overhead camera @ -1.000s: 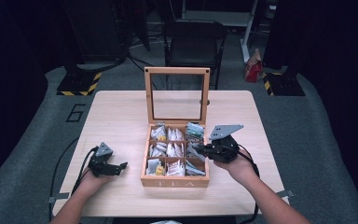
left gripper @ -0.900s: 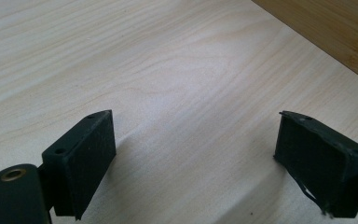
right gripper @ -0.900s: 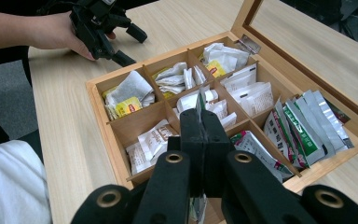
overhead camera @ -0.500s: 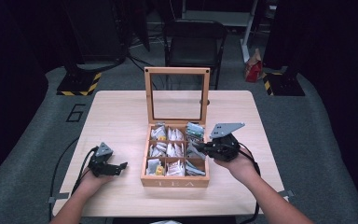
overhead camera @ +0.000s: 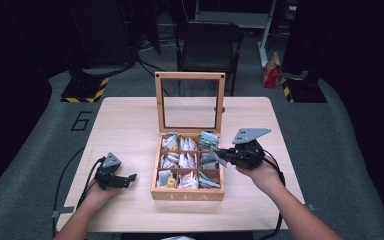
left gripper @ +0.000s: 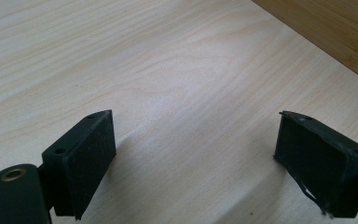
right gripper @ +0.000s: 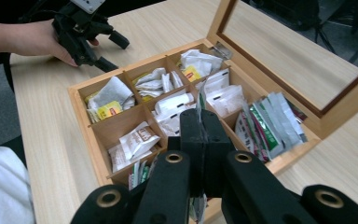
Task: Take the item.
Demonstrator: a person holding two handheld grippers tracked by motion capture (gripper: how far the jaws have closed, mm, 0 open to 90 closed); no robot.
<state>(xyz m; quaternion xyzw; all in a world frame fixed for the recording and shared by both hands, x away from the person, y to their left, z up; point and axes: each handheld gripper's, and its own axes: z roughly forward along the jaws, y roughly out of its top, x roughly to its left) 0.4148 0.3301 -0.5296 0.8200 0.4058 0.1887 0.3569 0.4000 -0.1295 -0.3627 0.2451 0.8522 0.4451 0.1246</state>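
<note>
**High view.** Right gripper (overhead camera: 226,156) at centre right of frame, above the right-hand column of the tea box (overhead camera: 187,196). Drifted slightly right and up in the frame over the last second, otherwise near still. Jaws pressed together throughout, apparently pinching a thin grey sachet (overhead camera: 219,159) at their tips. Probably a slow lift-out just begun: sachet clear of the packets below, but not yet past the box rim. Long axis roughly left-right in the frame, free end pointing left toward the middle of the box. Left gripper (overhead camera: 129,181) at lower left, resting on the table (overhead camera: 130,125), well apart from the box, unmoved. Glass lid (overhead camera: 190,75) upright behind the compartments.

**Left gripper view.** Jaws spread wide, nothing between them but bare tabletop. Corner of the box wall (left gripper: 335,32) at upper right. Idle, no part in the lift for now.

**Right gripper view.** Jaws closed flat at lower centre. Sachet (right gripper: 199,93) seen edge-on as a pale sliver beyond the tips, long axis in line with the jaws and pointing to the upper part of the frame. A scrap hanging below the jaws too; cannot tell whether it is the same packet. Open compartments full of tea bags beneath, left gripper (right gripper: 113,52) at upper left.
</note>
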